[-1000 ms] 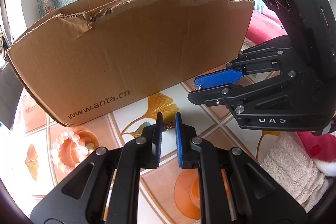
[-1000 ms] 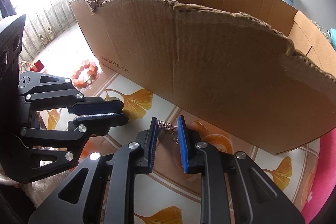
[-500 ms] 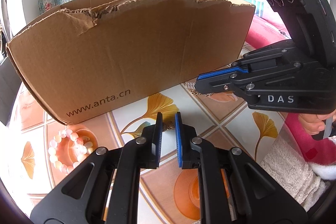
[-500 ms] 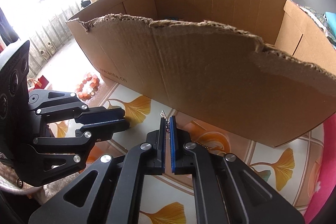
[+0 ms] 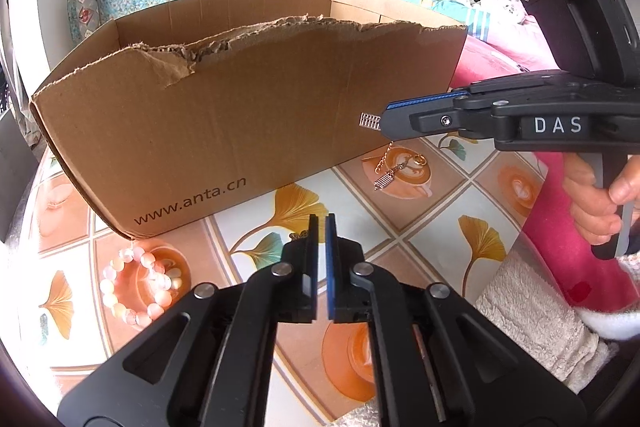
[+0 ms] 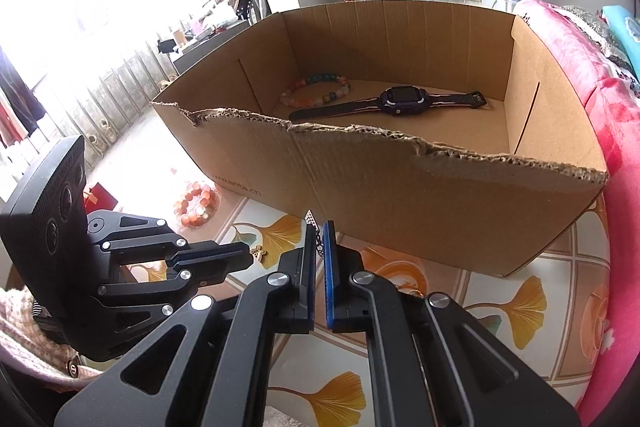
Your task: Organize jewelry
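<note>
Patterned worktop (image 5: 420,223), tiled with ginkgo leaves and coffee cups. On it, a big cardboard box (image 5: 224,131) with a torn front wall and "www.anta.cn" printed low on that wall. Inside the box, seen from the right wrist: a dark watch (image 6: 394,103) laid flat on the floor, and a multicoloured bead bracelet (image 6: 316,91) just behind its strap, near the back left corner. Outside, by the box's left front corner, a pink bead bracelet (image 5: 138,281) flat on the worktop. Right gripper (image 5: 382,123) raised in front of the box, clamped on a small chain earring (image 5: 394,167); silver bar end poking past the tips, rest of the chain dangling free above the worktop. Left gripper (image 5: 320,227) low over the worktop, nearly closed, pinching a tiny gold butterfly piece (image 6: 258,251) at its tips.
</note>
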Motion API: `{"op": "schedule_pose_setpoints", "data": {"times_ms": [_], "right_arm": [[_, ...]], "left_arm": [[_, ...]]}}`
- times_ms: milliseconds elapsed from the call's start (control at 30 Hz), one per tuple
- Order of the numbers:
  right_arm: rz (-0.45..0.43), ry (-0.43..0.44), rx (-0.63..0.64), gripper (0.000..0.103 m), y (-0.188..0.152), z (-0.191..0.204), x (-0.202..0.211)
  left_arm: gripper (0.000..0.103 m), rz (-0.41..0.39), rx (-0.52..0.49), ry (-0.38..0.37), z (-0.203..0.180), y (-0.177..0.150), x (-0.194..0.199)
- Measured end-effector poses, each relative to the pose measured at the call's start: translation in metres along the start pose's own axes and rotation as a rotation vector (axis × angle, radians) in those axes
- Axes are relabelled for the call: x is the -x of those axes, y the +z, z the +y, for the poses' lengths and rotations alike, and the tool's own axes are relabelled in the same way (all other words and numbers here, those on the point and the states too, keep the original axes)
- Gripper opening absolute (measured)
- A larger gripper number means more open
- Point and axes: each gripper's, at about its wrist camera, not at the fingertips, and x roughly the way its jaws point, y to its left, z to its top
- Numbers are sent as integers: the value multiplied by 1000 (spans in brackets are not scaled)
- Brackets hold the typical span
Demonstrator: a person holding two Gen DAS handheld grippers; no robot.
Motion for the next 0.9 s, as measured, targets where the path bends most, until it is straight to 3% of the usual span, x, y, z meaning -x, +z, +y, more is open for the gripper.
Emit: {"op": "schedule_pose_setpoints", "data": {"times_ms": [33, 100, 333, 467, 567, 900], "right_arm": [[0, 4, -5, 4, -1, -1, 0], [0, 11, -14, 4, -3, -1, 0], [0, 30, -50, 4, -11, -1, -3], [-5, 34, -66, 4, -14, -2, -3], [-9, 41, -71, 4, -15, -3, -3], [-30, 54, -78, 4, -17, -6, 1]], "left_arm": [[20, -1, 0, 8, 3, 1, 0], [25, 2, -4, 28, 4, 1, -1], [24, 63, 15, 77, 7, 7, -18], [18, 70, -38, 115, 2, 12, -23], [11, 82, -50, 109, 1, 16, -25], [10, 91, -55, 103, 1, 15, -22]]}}
